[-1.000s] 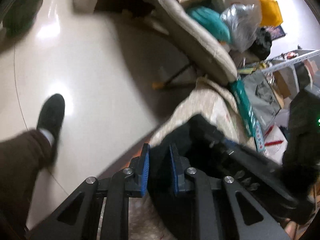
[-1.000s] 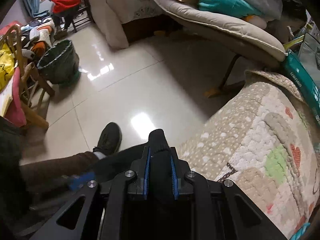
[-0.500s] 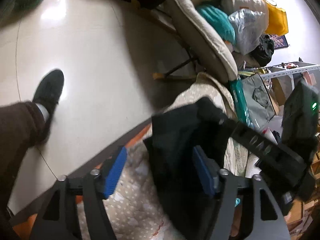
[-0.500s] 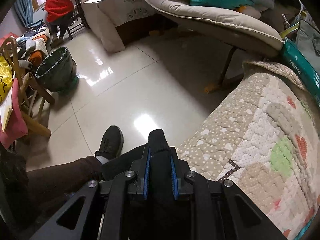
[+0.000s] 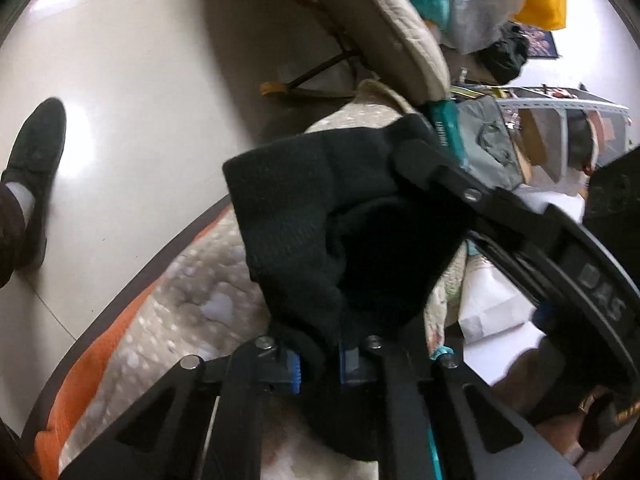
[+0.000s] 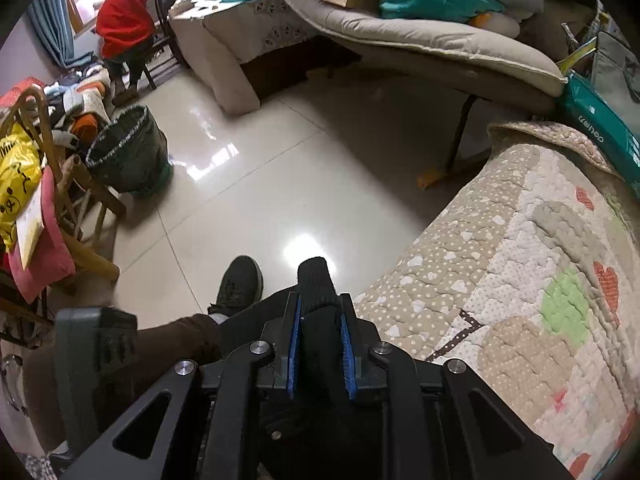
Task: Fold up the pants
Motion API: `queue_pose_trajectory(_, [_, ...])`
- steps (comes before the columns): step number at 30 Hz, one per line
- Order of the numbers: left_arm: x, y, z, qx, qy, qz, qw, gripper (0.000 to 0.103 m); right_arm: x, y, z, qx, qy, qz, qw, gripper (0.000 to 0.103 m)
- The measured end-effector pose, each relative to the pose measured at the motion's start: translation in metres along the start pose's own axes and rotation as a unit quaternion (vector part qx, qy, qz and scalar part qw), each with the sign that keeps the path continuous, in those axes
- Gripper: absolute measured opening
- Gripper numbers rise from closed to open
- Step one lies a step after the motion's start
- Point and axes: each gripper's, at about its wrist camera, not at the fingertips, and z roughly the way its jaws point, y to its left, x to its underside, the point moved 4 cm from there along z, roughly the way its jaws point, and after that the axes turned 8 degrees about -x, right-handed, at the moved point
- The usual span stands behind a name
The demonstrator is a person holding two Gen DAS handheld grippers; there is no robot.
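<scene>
You hold the black pants (image 5: 320, 216) in both tongs, off the quilted bed cover (image 6: 520, 280) and above its edge, so nothing of the fold is laid down yet. Your left tongs (image 5: 318, 364) are nearly closed, with a thin bunch of the fabric pinched between the blue pads (image 5: 294, 372); from there the cloth rises forward and to the right, toward your other tool. In the left wrist view your right tongs (image 5: 416, 160) come in from the right and bite the far upper corner of the same fabric. In the right wrist view those right tongs (image 6: 320, 354) are clamped on a thick roll of cloth that pokes out a little past the fingertips, and more black fabric hangs below them.

The span of cloth between your two grips runs roughly from the left tongs up to the right ones, slack and bunched rather than taut. The bed cover lies to the right of and below both tools, with the tiled floor (image 6: 280, 160) to the left. I judge the next move needs the pants carried rightward over the cover. The right tongs look nearer to it. How much of the pants dangles toward the floor cannot be seen.
</scene>
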Motion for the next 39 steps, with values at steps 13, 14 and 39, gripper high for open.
queue_pose_trajectory(13, [0.051,-0.098,-0.004,-0.060,-0.017,0.166,0.9842,0.012,0.059,-0.076,-0.099,-0.025,-0.094,0.123,0.988,0.019])
queue_pose_trajectory(14, [0.057,-0.105,0.002,-0.067,-0.014,0.177,0.9819,0.012,0.069,-0.087,-0.105,-0.028,-0.099,0.138,0.985,0.019])
queue_pose_trajectory(39, [0.146,-0.107,0.005,-0.141,0.054,0.273,0.9502,0.055,0.183,-0.133,-0.151,-0.167,-0.204,0.316,0.912,0.035])
